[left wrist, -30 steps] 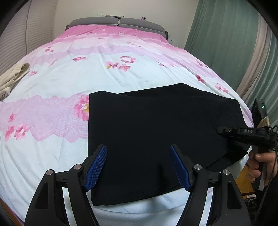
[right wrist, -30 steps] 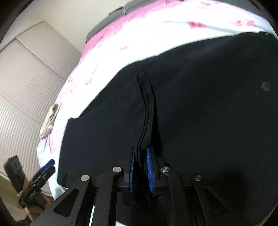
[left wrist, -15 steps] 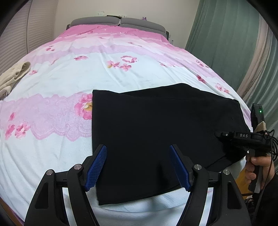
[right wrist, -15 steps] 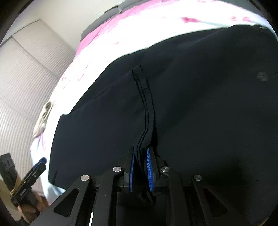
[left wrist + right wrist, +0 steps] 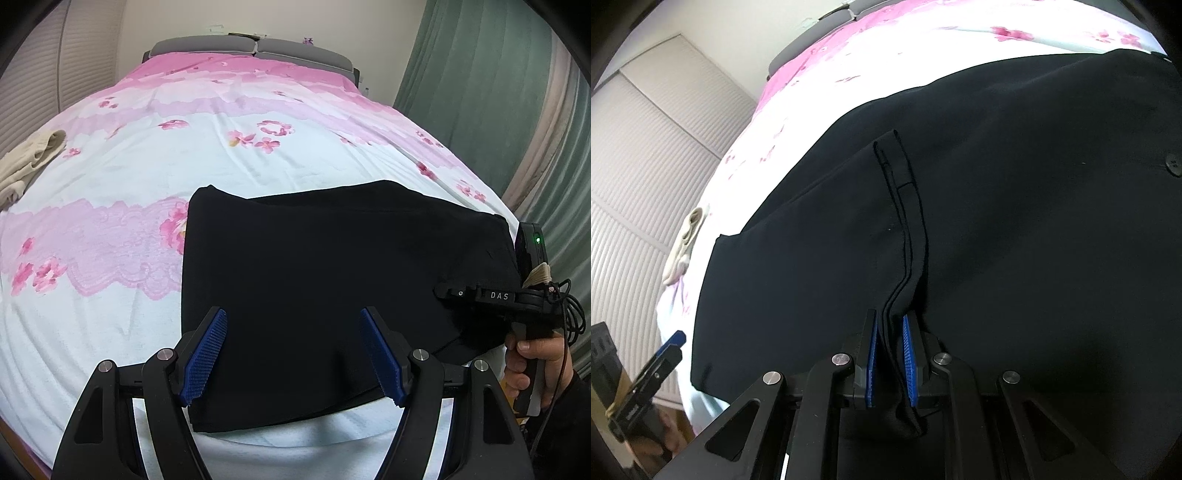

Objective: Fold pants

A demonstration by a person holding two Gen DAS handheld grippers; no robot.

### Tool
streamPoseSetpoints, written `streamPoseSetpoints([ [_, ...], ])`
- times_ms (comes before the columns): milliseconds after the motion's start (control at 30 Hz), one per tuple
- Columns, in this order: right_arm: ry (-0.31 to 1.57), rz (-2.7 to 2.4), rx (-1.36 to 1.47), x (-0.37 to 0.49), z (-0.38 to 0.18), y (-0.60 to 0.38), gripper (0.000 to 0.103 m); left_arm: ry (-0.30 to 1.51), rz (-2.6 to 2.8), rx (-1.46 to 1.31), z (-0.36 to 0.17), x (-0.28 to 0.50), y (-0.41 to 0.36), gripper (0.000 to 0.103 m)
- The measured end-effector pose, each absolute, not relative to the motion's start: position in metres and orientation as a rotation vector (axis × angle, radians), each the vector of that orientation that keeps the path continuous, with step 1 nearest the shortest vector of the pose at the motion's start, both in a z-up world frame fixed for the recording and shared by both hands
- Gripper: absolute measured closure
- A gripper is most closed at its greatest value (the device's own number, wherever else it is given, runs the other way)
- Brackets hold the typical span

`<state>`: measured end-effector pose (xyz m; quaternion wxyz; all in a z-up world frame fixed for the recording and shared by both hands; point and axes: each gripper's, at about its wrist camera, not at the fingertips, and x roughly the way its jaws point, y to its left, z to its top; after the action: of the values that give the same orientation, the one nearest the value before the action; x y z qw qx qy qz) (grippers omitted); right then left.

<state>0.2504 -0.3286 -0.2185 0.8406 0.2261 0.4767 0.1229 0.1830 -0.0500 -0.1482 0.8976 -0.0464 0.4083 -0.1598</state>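
Black pants (image 5: 332,273) lie folded into a broad rectangle on the near part of the bed. My left gripper (image 5: 295,332) hovers above their near edge, open, blue pads wide apart with nothing between them. In the right wrist view my right gripper (image 5: 889,328) is shut on a layered hem edge of the pants (image 5: 997,206), the cloth pinched between its blue pads and rising from the rest. The left wrist view shows that right gripper (image 5: 448,291) at the pants' right edge, held by a hand (image 5: 532,354).
The bed has a pink and white floral sheet (image 5: 229,155) and a grey headboard (image 5: 255,50). A beige garment (image 5: 29,162) lies at the bed's left edge. Green curtains (image 5: 480,85) hang on the right; white slatted doors (image 5: 646,158) stand to the left.
The pants shifted a little on the bed with the right gripper's pull. The right gripper stayed shut on the hem while its view swung. The left gripper kept still.
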Motion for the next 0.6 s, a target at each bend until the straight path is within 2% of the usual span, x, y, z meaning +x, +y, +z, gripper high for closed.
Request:
streamPoseSetpoints([
  [167,1.013,0.257,0.499,0.247,-0.219,-0.337,0.089,0.852,-0.329,-0.098,-0.149,0.183,-0.052,0.030],
  [267,1.003,0.251,0.534,0.243,-0.225,-0.350,0.083,0.843,-0.337,-0.081,-0.145,0.180,-0.056,0.030],
  [333,0.991,0.237,0.553,0.238,-0.219,-0.360,0.072,0.837,-0.345,-0.073,-0.142,0.181,-0.060,0.030],
  [400,0.963,0.213,0.562,0.231,-0.208,-0.369,0.046,0.832,-0.359,-0.070,-0.139,0.184,-0.069,0.030],
  [433,0.931,0.179,0.563,0.223,-0.197,-0.377,0.038,0.831,-0.374,-0.063,-0.137,0.188,-0.076,0.030],
  [567,0.787,0.035,0.632,0.177,-0.164,-0.419,0.035,0.792,-0.475,-0.002,-0.122,0.202,-0.123,0.030],
  [600,0.747,-0.012,0.656,0.162,-0.157,-0.431,0.030,0.774,-0.525,0.026,-0.117,0.208,-0.143,0.029],
])
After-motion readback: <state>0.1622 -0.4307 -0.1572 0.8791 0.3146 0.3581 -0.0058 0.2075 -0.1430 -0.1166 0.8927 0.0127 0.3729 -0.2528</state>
